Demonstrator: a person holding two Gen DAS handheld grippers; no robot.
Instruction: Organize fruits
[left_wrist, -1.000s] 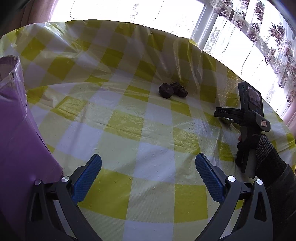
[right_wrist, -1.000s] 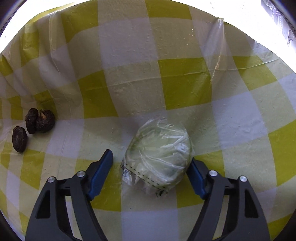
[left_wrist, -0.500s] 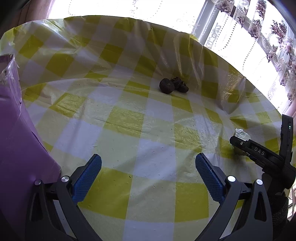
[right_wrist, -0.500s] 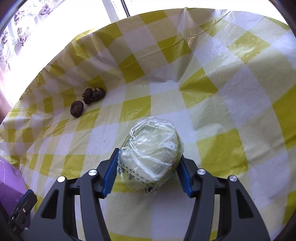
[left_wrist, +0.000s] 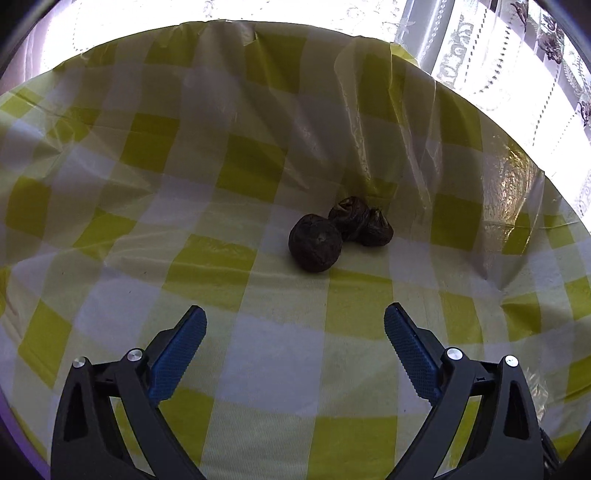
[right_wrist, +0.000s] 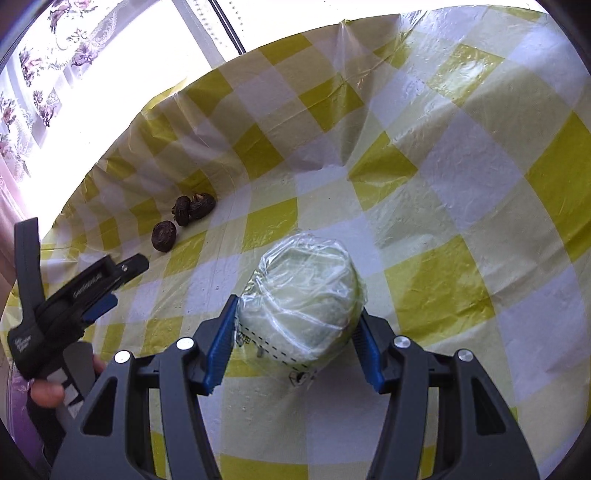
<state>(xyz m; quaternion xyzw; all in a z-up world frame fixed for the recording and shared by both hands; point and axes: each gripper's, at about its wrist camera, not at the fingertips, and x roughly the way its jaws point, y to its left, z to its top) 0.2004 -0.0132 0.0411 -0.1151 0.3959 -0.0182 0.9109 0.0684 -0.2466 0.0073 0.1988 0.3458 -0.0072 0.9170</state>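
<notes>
Mid-task, two grabs running in parallel.

Right gripper (right_wrist: 295, 339): pinching the wrapped cabbage (right_wrist: 306, 299), blue pads pressed against both flanks through the plastic film. Looks seated on or just above the cloth (right_wrist: 461, 166); cannot tell whether lifted yet.

Left gripper (left_wrist: 295, 350): jaws spread wide, just been closing a little, nothing between them. Aimed at the three dark fruits (left_wrist: 340, 230) clustered mid-cloth, ahead of the fingertips and well apart from them. Front fruit (left_wrist: 315, 243) sits nearest, touching the middle one; the back two pressed together. In the right wrist view the front one looks slightly apart from the pair, so contact uncertain.

Judged step: cabbage secured, left hand on approach to the fruits.

Next move calls for:
- advancing left gripper forward and down until the front fruit sits between the pads
- closing on that one only, without knocking the pair behind
- light squeeze; wrinkled skin, probably soft
- keeping the right grip steady; slick film, slip risk

Destination not in view in either frame.
</notes>
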